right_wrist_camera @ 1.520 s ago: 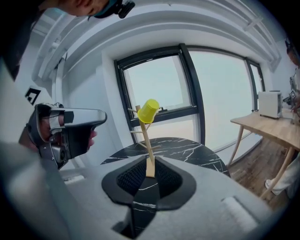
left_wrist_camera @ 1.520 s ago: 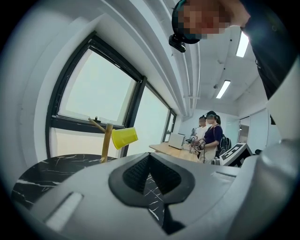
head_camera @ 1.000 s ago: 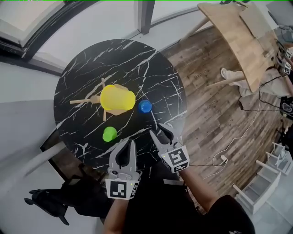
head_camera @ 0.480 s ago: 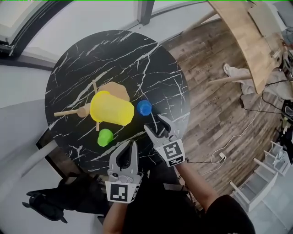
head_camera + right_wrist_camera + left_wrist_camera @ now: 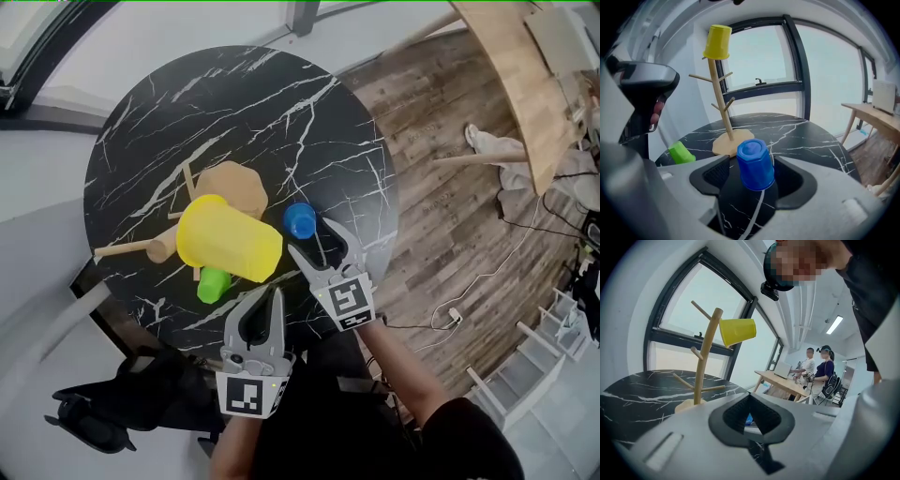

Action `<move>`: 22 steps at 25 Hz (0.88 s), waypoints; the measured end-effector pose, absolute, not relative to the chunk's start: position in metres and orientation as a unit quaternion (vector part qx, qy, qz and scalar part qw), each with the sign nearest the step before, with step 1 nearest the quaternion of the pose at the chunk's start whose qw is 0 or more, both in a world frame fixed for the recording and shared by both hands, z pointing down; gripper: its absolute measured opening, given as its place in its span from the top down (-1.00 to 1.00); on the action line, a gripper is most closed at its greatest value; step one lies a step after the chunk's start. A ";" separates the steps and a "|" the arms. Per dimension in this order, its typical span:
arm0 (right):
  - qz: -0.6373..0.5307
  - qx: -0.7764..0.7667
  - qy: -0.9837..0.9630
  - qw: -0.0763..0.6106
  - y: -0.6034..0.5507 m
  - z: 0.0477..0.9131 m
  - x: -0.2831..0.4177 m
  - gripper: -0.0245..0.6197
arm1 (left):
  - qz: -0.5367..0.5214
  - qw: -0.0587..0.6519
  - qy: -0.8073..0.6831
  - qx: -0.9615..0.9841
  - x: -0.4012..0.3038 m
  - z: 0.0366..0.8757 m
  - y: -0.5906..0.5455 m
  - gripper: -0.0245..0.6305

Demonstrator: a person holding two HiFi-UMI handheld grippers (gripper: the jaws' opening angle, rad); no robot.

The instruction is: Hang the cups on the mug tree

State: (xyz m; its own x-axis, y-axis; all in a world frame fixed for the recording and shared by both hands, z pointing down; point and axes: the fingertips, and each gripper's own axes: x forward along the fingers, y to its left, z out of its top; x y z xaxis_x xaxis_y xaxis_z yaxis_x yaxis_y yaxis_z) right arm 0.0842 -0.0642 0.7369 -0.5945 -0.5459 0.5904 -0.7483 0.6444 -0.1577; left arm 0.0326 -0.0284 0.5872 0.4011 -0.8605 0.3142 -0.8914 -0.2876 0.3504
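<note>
The left tool [image 5: 267, 294] has its jaws pressed together with nothing between them. It points forward and dips slightly, with the left forearm [image 5: 232, 448] running straight back from it. Just to its right and a little ahead, the right tool [image 5: 311, 236] tilts down more steeply. Its jaws have just been opening and stand wide, one on each side of the blue cup [image 5: 300, 219] without touching it. The right forearm [image 5: 405, 367] trails back from it at an angle.

Nearest the front rim of the round black white-veined marble table [image 5: 187, 94], the left gripper [image 5: 267, 295] and right gripper [image 5: 313, 238] show pale grey plastic jaws with black ribbed pads; each carries a white cube bearing a black square marker [image 5: 250, 392]; the person wears a black short-sleeved top [image 5: 464, 436].
</note>
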 end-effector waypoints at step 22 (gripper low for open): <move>0.166 0.364 -0.876 0.271 -0.075 0.745 0.069 0.14 | 0.022 0.245 -0.556 0.794 0.025 0.591 -0.022 0.93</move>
State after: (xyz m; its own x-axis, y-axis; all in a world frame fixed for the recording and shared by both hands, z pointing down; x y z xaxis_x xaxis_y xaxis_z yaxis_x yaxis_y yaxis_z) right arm 0.0694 -0.0753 0.7448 -0.5884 -0.5477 0.5948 -0.7271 0.6803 -0.0928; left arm 0.0247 -0.0225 0.5914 0.3800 -0.8723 0.3078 -0.8939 -0.2607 0.3647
